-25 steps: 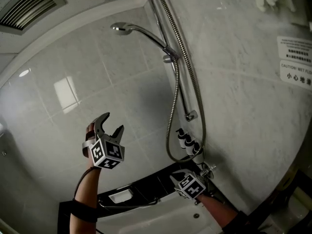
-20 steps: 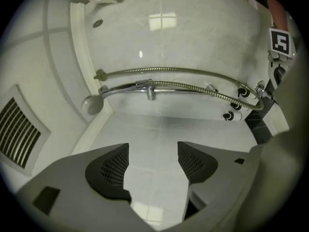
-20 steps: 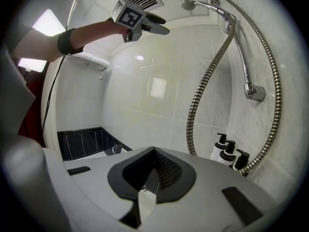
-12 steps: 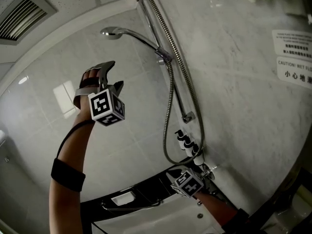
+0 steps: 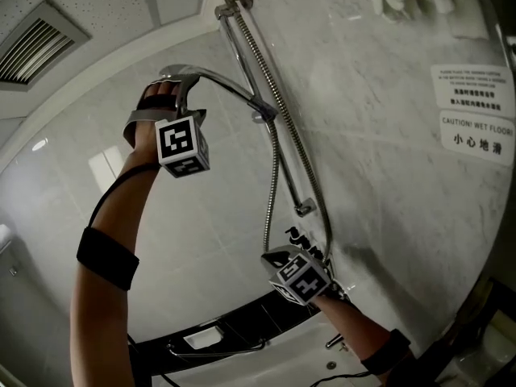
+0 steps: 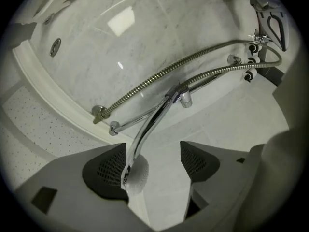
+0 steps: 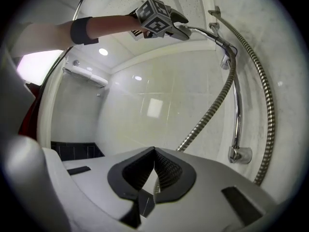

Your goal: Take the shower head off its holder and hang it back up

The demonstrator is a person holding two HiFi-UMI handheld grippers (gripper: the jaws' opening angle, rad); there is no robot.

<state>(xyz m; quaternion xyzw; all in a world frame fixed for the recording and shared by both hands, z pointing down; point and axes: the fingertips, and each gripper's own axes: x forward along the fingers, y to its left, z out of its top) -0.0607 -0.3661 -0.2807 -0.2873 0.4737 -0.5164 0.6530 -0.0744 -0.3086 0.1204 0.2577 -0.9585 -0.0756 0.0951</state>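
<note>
The marble wall (image 5: pixel 387 151) takes up most of my head view. The chrome slide rail (image 7: pixel 236 110) runs down it, with the ribbed metal hose (image 7: pixel 215 105) looping beside it. High on that rail the shower head (image 5: pixel 181 71) sits in its holder (image 5: pixel 263 112). Its handle arcs up and away from the wall, and the spray face hangs out near the ceiling line.

It looks like polished chrome, a slim curved handle widening to a small round head with a pale dotted face. I'd judge it stiff and fairly light, but slick under the pads. The hose will drag on it and try to twist it once it's free. I'd rather take it on the handle, close to the holder, where the section is even and the leverage is short. The rounded head could squirt out of the grip.

My left gripper (image 5: pixel 184 97) is up at the head. Its jaws have just been opening and stand wide, with the spray face between them, close against one pad and clear of the other, so nothing is clamped. My right gripper (image 5: pixel 278 258) is low by the hose loop, with its jaws closed together and nothing held between them
</note>
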